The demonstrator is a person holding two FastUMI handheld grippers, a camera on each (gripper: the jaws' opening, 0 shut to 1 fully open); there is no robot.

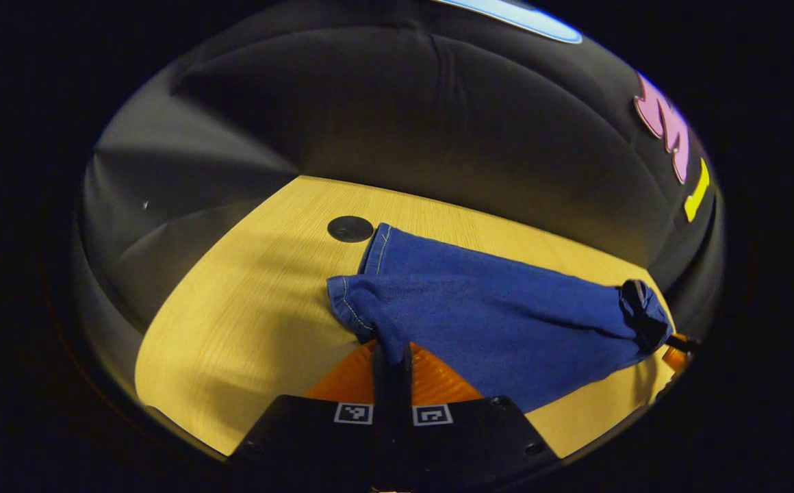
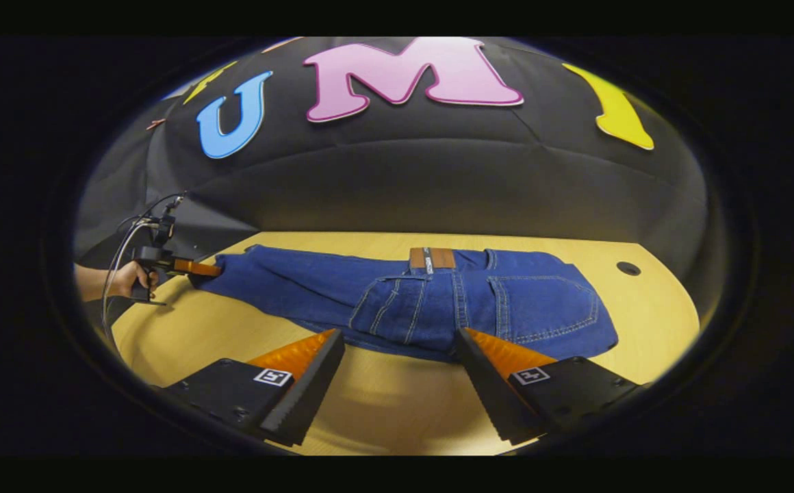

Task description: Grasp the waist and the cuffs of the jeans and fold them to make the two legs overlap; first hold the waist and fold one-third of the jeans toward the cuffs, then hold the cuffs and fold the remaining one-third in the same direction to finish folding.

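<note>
Blue jeans (image 2: 438,301) lie stretched across the wooden table (image 2: 383,411), back pockets up, with a brown patch (image 2: 431,258) at the waist. My right gripper (image 2: 400,335) stands open just in front of the seat, its fingertips (image 2: 469,342) at the near edge of the denim. My left gripper (image 1: 391,352) is shut on the nearer leg of the jeans (image 1: 506,322), just behind its cuff (image 1: 346,301). The other cuff (image 1: 378,246) lies flat beyond it. In the right gripper view a hand (image 2: 126,277) holds the left gripper (image 2: 191,267) at the far left, at the leg end.
A round black grommet (image 1: 350,228) is set in the table (image 1: 233,329) past the cuffs, and shows as the grommet (image 2: 628,268) beyond the waist. The black cloth wall (image 2: 438,178) closes off the back. An orange bit of the right gripper (image 1: 677,356) shows by the bunched waist.
</note>
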